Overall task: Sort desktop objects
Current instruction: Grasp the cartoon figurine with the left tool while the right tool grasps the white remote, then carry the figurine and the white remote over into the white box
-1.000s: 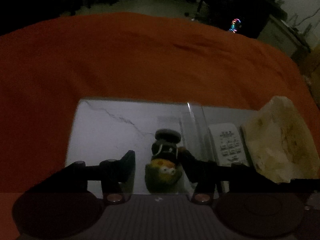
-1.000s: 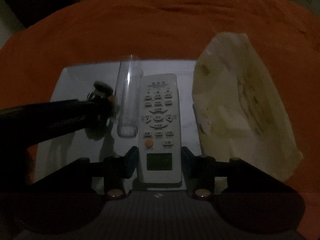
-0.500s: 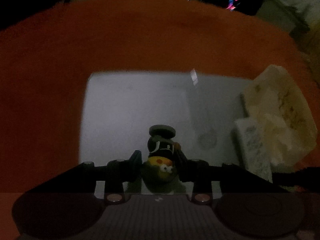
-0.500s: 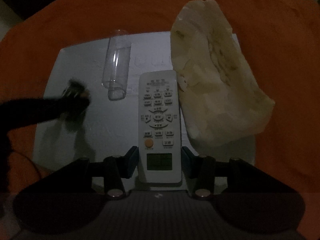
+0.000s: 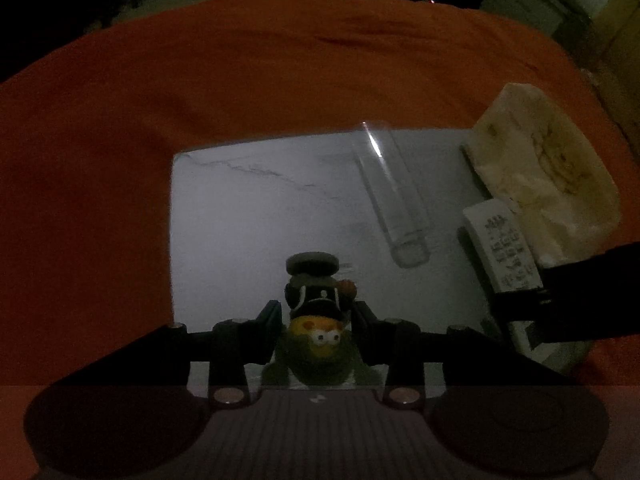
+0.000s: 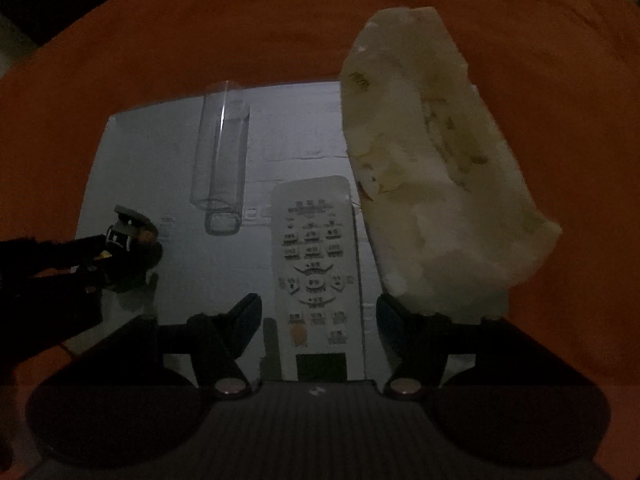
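Observation:
A small toy figure with a yellow face and black hat sits between the fingers of my left gripper, which is shut on it above the white marble board. In the right wrist view the same figure shows at the left, with a shadow under it. A white remote lies flat on the board between the fingers of my right gripper, which stands open with a small gap on each side. A clear tube lies left of the remote. A cream tissue pack lies on its right.
The board rests on an orange cloth that covers the whole table. In the left wrist view my right gripper reaches in from the right over the remote, beside the tube and tissue pack. Dark room beyond.
My left gripper closed on the toy figure and keeps hold of it. My right gripper, which was shut on the remote, has opened and the remote lies on the board.

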A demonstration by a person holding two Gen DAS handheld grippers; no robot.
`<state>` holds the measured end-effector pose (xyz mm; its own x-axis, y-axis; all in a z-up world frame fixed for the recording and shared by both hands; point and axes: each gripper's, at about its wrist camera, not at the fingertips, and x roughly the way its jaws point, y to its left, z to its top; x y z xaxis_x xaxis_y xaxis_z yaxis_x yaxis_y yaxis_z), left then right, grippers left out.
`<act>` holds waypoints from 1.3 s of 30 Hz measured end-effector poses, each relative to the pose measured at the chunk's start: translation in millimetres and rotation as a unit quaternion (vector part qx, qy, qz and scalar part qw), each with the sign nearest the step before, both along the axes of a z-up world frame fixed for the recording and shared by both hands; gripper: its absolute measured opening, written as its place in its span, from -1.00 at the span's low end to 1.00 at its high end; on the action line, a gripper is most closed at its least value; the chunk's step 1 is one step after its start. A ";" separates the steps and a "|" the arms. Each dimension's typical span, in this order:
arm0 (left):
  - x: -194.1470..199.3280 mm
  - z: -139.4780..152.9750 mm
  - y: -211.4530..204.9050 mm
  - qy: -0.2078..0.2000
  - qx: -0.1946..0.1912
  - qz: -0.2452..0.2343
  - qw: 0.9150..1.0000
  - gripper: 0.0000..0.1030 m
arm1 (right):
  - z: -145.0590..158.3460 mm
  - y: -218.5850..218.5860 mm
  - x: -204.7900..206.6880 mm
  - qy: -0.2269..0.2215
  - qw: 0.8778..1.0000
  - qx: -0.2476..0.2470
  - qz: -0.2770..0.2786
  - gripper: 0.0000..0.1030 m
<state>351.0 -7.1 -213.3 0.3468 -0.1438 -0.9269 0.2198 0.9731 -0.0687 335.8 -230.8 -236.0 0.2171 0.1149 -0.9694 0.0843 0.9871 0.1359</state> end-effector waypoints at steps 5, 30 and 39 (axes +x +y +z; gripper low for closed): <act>6.1 -7.4 -7.4 0.001 0.001 0.012 1.000 -0.32 | -1.7 7.3 1.4 -0.020 0.999 -0.031 0.019 0.24; 3.0 1.9 -12.6 -0.019 0.009 0.005 1.000 -0.33 | 5.8 -5.1 -16.6 -0.038 0.999 -0.008 -0.016 -0.05; -6.1 12.4 -10.0 -0.019 -0.012 -0.010 1.000 -0.50 | 10.6 -4.4 -21.2 -0.042 0.999 -0.002 -0.019 -0.05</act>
